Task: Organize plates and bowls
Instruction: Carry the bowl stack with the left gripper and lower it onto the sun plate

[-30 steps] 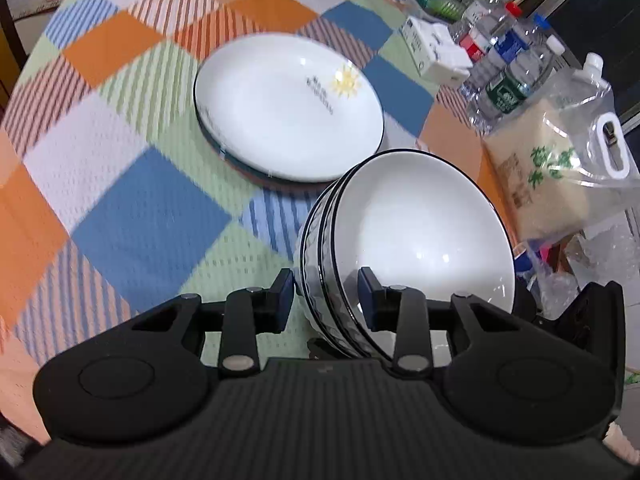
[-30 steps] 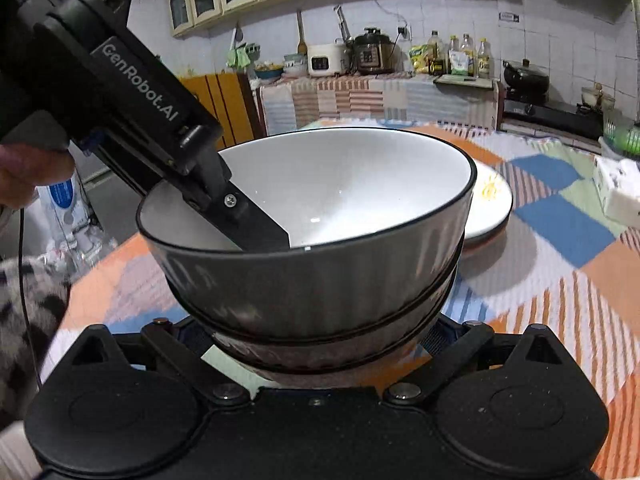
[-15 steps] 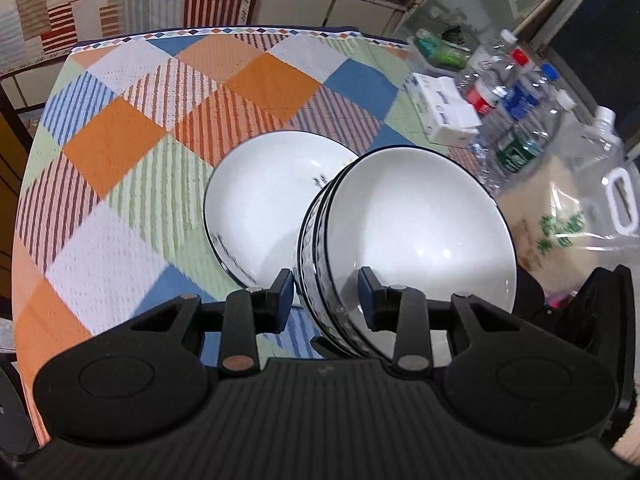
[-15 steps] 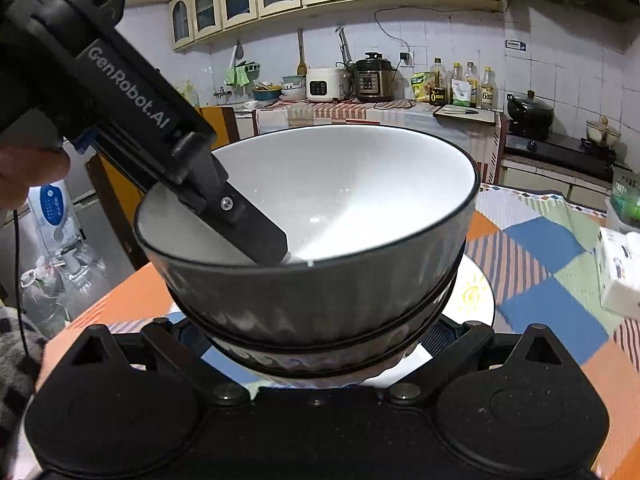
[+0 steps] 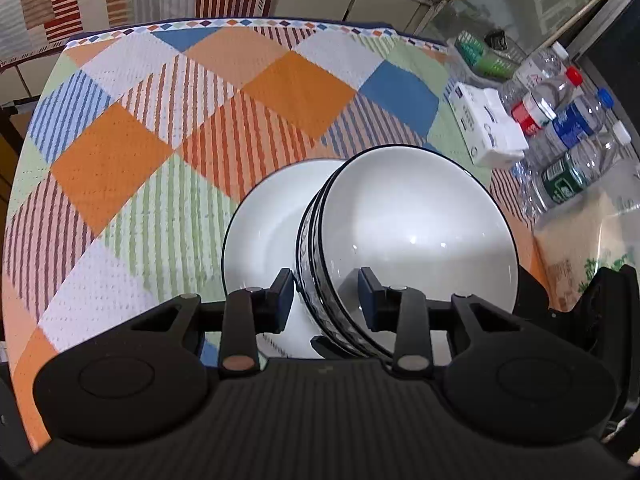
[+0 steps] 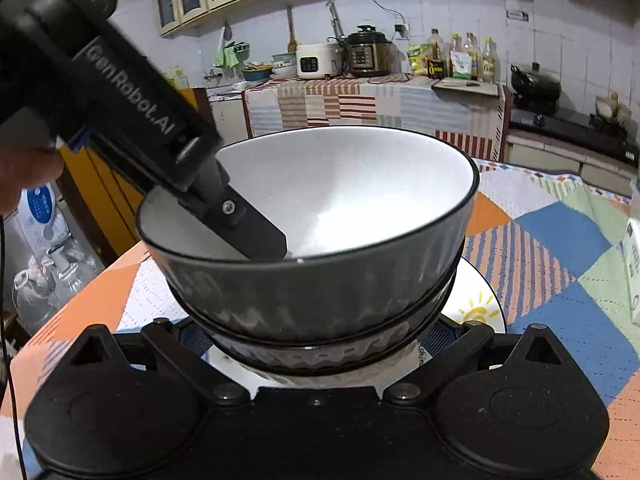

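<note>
The left claw (image 5: 326, 292) pinches the near wall of the stacked bowls (image 5: 420, 232), one finger inside, one outside. The right claw (image 6: 316, 340) cradles the stack's lower sides; whether its pads press I cannot tell. The bowls hang above the white plate (image 5: 264, 232) on the checked worktop (image 5: 120, 160).

Surface (image 5: 120, 152) left and ahead of plate (image 5: 264, 232): open cloth, free passage. Right edge blocked: tissue box (image 5: 486, 128), bottles (image 5: 568, 136), bag (image 5: 588, 236). Bowl stack (image 5: 416, 236) hangs over the plate, covering its right half.
</note>
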Demonstrator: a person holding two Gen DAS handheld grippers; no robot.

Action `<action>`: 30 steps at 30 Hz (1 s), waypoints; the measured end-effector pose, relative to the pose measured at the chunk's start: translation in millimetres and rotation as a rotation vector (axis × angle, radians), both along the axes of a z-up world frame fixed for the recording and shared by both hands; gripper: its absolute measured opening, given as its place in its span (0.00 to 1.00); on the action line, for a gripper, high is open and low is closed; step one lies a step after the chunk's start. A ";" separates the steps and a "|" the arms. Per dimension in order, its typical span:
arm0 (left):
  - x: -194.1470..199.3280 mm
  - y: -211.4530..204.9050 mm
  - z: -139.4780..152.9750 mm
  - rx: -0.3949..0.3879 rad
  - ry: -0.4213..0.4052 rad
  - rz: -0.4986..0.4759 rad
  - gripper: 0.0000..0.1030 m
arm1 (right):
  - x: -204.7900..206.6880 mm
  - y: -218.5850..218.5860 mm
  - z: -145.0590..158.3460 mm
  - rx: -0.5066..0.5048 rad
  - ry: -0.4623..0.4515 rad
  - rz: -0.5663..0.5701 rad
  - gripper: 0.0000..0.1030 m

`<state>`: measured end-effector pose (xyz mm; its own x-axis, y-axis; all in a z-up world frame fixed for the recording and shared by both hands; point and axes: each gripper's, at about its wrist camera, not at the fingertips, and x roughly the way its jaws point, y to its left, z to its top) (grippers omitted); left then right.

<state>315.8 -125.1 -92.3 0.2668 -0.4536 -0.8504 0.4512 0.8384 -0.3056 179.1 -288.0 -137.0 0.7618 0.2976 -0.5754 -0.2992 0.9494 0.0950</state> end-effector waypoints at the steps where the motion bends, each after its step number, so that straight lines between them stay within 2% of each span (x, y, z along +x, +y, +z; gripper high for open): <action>1: 2.7 -0.9 -2.3 -0.003 -0.003 0.003 0.32 | 2.3 0.3 -0.6 -0.006 0.000 -0.003 0.98; 12: 17.9 -15.6 -34.6 -0.006 -0.022 0.001 0.32 | 24.6 -5.6 -19.7 -0.054 0.031 -0.048 0.98; 23: 19.8 -17.7 -34.6 -0.010 -0.032 0.022 0.32 | 21.6 -5.5 -25.6 -0.042 0.023 -0.075 0.98; 30: 23.5 -20.1 -38.0 -0.022 -0.013 0.059 0.34 | 30.1 -3.8 -25.6 -0.027 0.058 -0.118 0.98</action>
<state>339.3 -145.2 -130.3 0.3044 -0.4555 -0.8366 0.4053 0.8567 -0.3190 209.2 -291.8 -162.6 0.7557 0.1917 -0.6262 -0.1797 0.9802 0.0833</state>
